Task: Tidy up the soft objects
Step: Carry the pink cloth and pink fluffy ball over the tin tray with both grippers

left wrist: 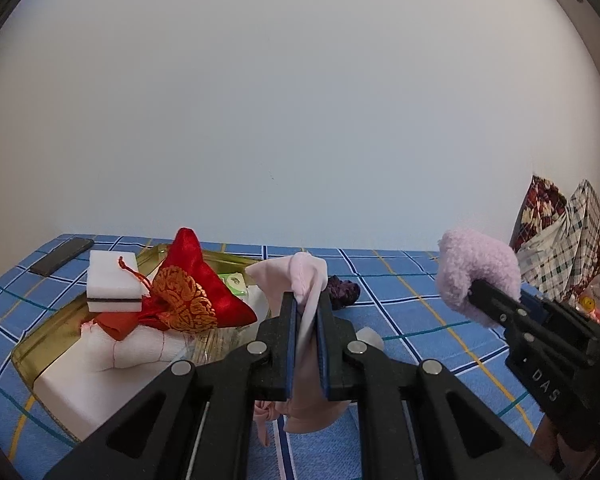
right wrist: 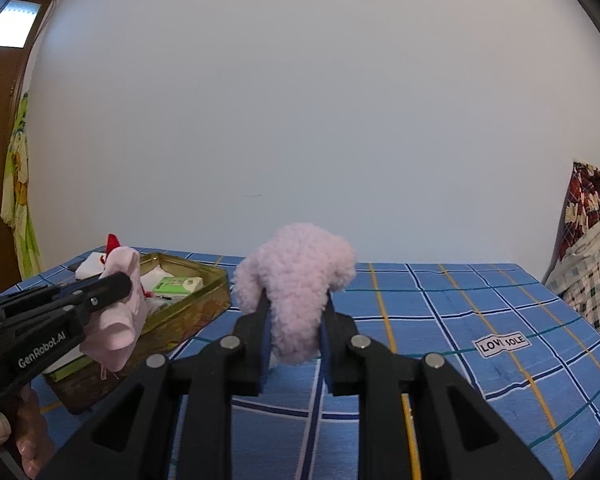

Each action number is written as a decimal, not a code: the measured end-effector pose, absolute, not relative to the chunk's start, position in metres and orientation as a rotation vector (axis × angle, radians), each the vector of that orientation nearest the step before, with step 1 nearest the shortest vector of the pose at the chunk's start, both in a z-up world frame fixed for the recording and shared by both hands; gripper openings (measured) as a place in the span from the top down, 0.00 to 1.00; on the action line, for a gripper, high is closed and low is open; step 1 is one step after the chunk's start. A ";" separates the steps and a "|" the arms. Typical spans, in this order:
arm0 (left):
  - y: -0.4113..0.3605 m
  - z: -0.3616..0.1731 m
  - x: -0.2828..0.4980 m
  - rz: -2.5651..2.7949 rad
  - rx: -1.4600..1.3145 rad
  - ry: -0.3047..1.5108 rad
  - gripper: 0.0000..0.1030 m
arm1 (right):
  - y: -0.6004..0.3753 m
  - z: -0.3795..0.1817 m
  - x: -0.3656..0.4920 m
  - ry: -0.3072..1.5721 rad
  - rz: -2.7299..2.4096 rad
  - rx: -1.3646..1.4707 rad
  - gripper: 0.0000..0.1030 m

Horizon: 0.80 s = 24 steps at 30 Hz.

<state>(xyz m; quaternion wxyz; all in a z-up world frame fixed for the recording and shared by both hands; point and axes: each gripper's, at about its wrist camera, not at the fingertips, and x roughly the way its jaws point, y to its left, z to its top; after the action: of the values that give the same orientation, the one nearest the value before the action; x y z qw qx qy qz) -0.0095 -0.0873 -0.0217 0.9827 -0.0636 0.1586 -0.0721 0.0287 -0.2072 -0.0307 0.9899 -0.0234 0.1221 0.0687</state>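
Note:
My left gripper (left wrist: 306,300) is shut on a pale pink cloth pouch (left wrist: 306,276), held above the blue checked bedcover just right of a gold tin box (left wrist: 28,356). The pouch also shows in the right wrist view (right wrist: 120,312). My right gripper (right wrist: 296,300) is shut on a fluffy lilac soft piece (right wrist: 296,280), held above the cover; it shows in the left wrist view (left wrist: 476,276) at the right. The tin holds a red brocade pouch (left wrist: 196,292), white sponges (left wrist: 114,286), white cloth and a green packet (left wrist: 234,282).
A dark purple scrunchie (left wrist: 342,290) lies on the cover behind the pink pouch. A black phone (left wrist: 62,260) lies at the far left corner. Patterned bags (left wrist: 560,240) stand at the right edge. A white wall runs behind the bed.

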 end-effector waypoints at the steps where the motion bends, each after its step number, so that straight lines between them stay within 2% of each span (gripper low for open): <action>1: -0.086 -0.021 -0.012 -0.141 -0.128 0.308 0.90 | -0.207 -0.031 0.029 0.244 0.142 -0.048 0.80; 24: -0.076 -0.020 -0.027 -0.131 -0.160 0.286 0.90 | -0.219 -0.036 0.032 0.239 0.228 -0.085 0.79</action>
<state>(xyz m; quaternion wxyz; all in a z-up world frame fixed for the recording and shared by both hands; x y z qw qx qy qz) -0.0268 -0.0759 -0.0200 0.9845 -0.0795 0.1422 -0.0652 0.0319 -0.2188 -0.0357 0.9855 -0.0421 0.1189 0.1133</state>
